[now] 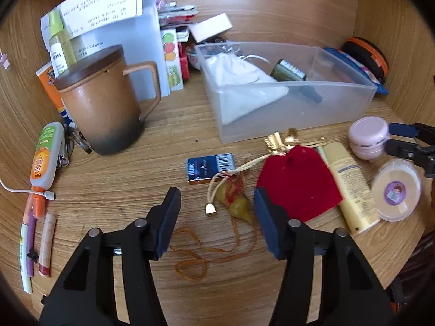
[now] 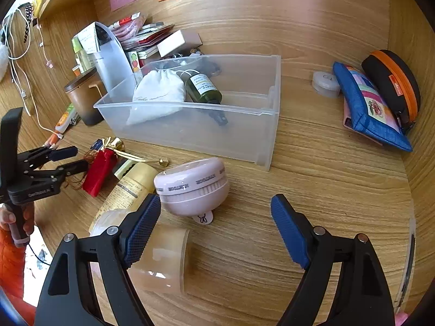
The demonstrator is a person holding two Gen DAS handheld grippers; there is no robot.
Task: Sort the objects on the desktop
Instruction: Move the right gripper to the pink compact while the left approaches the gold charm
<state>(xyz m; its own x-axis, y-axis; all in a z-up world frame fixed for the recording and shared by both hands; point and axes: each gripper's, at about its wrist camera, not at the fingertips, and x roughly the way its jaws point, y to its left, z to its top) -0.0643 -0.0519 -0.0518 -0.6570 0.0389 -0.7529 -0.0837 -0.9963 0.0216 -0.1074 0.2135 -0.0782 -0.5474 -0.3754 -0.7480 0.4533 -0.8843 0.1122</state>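
Red pouch (image 1: 297,183) corner — hidden behind left gripper's pad (image 1: 267,225)

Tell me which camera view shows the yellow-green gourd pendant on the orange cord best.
Left wrist view: the yellow-green gourd pendant lies in the open on the wooden desk, between the left gripper's fingers. The right wrist view shows only bits of orange cord beside the red velvet pouch; the pendant itself is hidden.

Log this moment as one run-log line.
left gripper: open over yellow pendant | right gripper: open beside pink jar | clear bin: holds white pouch, green bottle
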